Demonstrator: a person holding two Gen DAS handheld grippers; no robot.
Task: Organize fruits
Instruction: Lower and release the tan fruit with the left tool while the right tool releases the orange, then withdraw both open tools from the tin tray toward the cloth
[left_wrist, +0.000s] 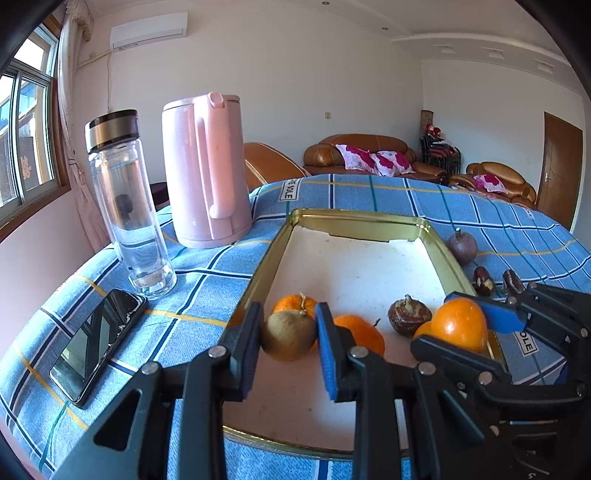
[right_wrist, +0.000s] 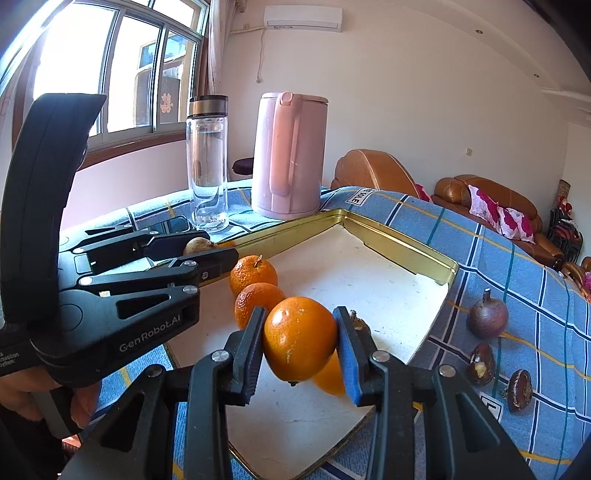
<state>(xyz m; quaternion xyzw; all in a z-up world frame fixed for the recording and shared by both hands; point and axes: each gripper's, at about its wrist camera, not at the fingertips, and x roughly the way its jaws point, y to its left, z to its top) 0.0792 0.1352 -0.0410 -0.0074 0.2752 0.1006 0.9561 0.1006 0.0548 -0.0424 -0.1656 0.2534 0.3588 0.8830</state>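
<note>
Gripping an orange across its middle, the right hand-held gripper is hanging over the near end of the gold-rimmed tray. Beside it, the left hand-held gripper is clamping a brownish pear-like fruit by the tray's near left corner. Both fruits look firm, fairly light and smooth-skinned, so I'd judge a grip at the widest part safest. "GenRobot.AI" is showing on the left tool; the worktop's blue cloth is reading "SOLE".
</note>
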